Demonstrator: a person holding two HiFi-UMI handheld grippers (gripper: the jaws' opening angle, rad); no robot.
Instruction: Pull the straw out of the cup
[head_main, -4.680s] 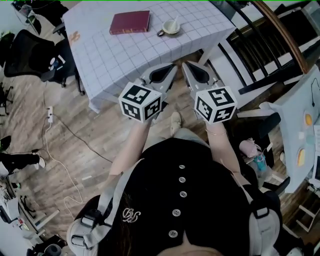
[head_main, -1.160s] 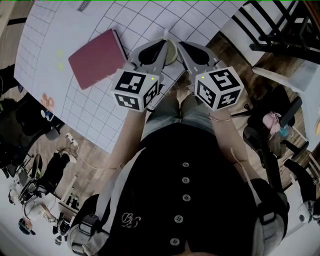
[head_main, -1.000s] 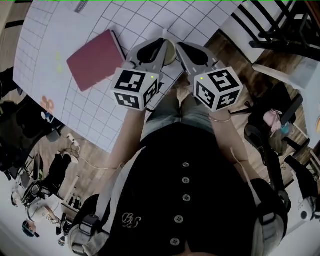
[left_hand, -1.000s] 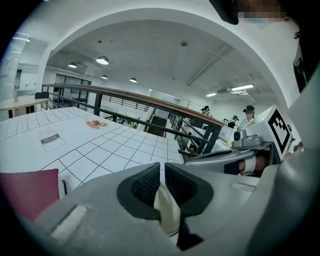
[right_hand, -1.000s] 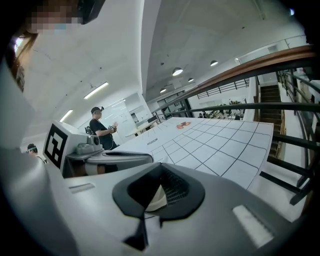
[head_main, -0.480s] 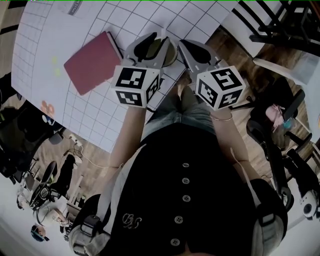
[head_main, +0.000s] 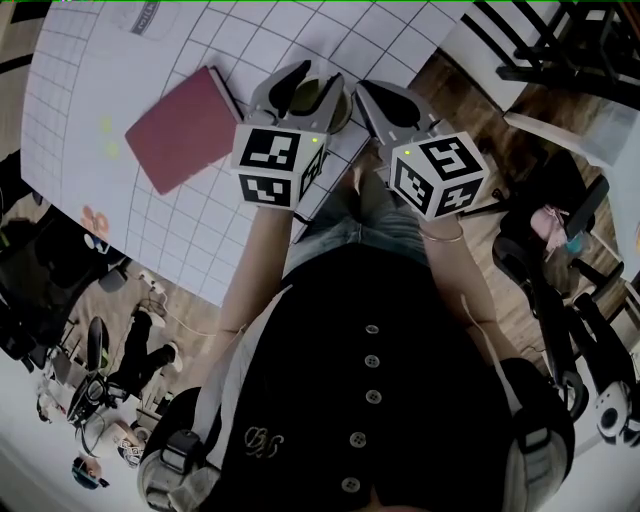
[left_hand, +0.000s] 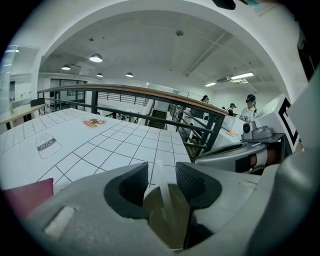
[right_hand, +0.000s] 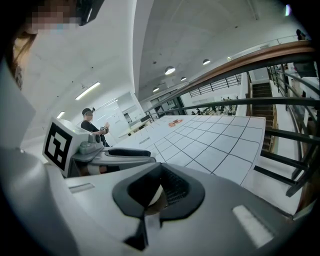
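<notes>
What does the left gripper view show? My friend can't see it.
The left gripper is opening its two dark jaws, and a white straw stands between them, sticking up out of a cup. Behind is a white table with a grid pattern, and a red book lies at the lower left.

The straw (left_hand: 162, 186) is pale and half clear. It is not pulled out: it leans upward from the brownish drink in the cup (left_hand: 170, 222), between the opening jaws of the left gripper (left_hand: 162, 170), with a gap at each side. The cup stands on the tabletop (left_hand: 100, 150), near its edge.
</notes>
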